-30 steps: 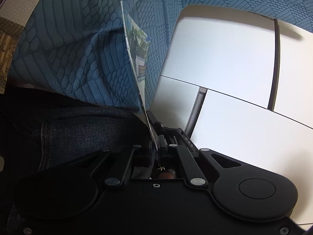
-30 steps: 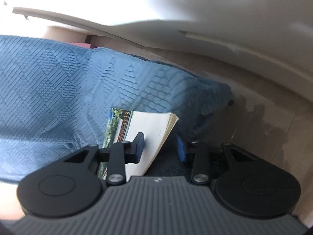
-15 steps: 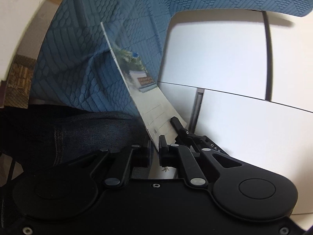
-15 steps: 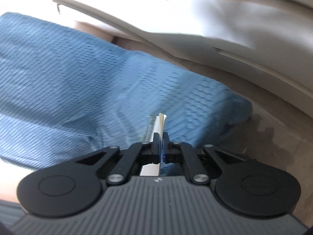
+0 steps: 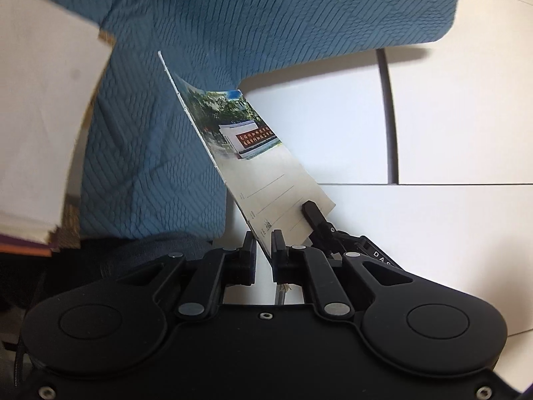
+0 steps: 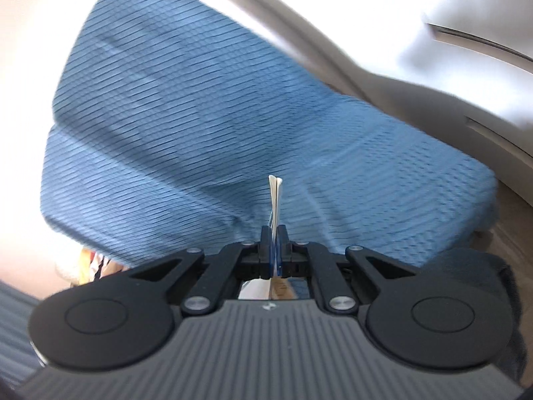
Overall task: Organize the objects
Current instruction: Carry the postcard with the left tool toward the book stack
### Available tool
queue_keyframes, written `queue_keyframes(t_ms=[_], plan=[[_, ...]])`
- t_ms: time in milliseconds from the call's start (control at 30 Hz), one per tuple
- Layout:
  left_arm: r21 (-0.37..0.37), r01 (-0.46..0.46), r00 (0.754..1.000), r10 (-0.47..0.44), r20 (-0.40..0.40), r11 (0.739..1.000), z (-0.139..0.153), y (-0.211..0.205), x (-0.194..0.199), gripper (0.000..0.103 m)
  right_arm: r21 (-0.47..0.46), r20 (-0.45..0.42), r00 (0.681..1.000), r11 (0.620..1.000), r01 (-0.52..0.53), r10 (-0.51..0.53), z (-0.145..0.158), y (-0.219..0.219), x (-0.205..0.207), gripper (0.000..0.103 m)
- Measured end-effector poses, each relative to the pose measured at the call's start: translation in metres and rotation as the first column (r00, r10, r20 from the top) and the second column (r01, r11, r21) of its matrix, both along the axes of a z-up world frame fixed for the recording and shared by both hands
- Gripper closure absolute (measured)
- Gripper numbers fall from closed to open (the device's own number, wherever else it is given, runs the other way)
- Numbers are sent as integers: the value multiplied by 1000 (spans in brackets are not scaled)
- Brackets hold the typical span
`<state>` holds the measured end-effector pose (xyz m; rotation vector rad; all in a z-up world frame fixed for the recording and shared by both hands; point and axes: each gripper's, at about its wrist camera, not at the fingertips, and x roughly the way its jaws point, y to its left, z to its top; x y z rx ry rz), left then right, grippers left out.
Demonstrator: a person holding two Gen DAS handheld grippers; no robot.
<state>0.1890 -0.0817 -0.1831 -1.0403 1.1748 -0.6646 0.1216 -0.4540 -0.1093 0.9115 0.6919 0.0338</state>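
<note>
A thin stack of postcards [image 5: 266,166], with a photo of trees and a red sign on top and address lines below, is held up in the air over the blue quilted cover [image 5: 266,16]. My left gripper [image 5: 264,243] is shut on its lower edge. A black finger [image 5: 313,213] of my right gripper pinches the stack's lower right corner. In the right wrist view the postcards [image 6: 275,196] show edge-on, standing straight up out of my right gripper [image 6: 274,236], which is shut on them.
The blue cover [image 6: 233,116] fills most of the right wrist view. White panels [image 5: 449,233] with dark gaps lie to the right. A white slab [image 5: 33,133] with a purple edge is at the left. A person's dark jeans [image 5: 133,250] are close below.
The right gripper, open beside the stack a second ago, has shut on it. Both grippers have risen with the postcards, which have tilted and come off the blue cover.
</note>
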Motion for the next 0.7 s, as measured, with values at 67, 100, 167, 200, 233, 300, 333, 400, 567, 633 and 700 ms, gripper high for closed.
queue_keyframes(t_ms=[67,100,167,200,233,300,333,400,567,633,700], plan=[[14,-11,1000,11,29,1000,13,16,3,95,-7,24,1000,1000,-18,18,11,14,6,98],[26,-16,999,15,43,1000,19,23,4,95,-7,36,999,1000,-30,30,16,22,8,98],[45,-23,997,20,71,999,30,38,8,95,-28,53,997,998,-48,50,25,39,15,98],[51,-25,996,20,82,998,34,46,10,94,-43,63,996,997,-57,60,28,47,18,98],[57,-26,995,20,93,998,38,54,13,94,-58,71,995,996,-65,69,31,57,21,98],[72,-28,993,19,118,997,42,70,16,94,-76,82,993,994,-79,86,34,73,25,98],[82,-30,991,19,129,996,43,78,17,94,-83,85,992,993,-82,89,33,82,27,98],[100,-38,989,23,146,994,41,95,17,94,-94,79,992,992,-88,96,30,99,32,98],[128,-67,987,46,157,990,20,132,14,94,-120,57,991,986,-115,122,10,141,38,98],[159,-75,989,54,135,984,5,142,14,94,-141,43,989,981,-132,140,-1,156,40,98],[193,-97,990,75,117,976,-9,154,16,94,-158,20,986,975,-158,163,-16,169,41,98]])
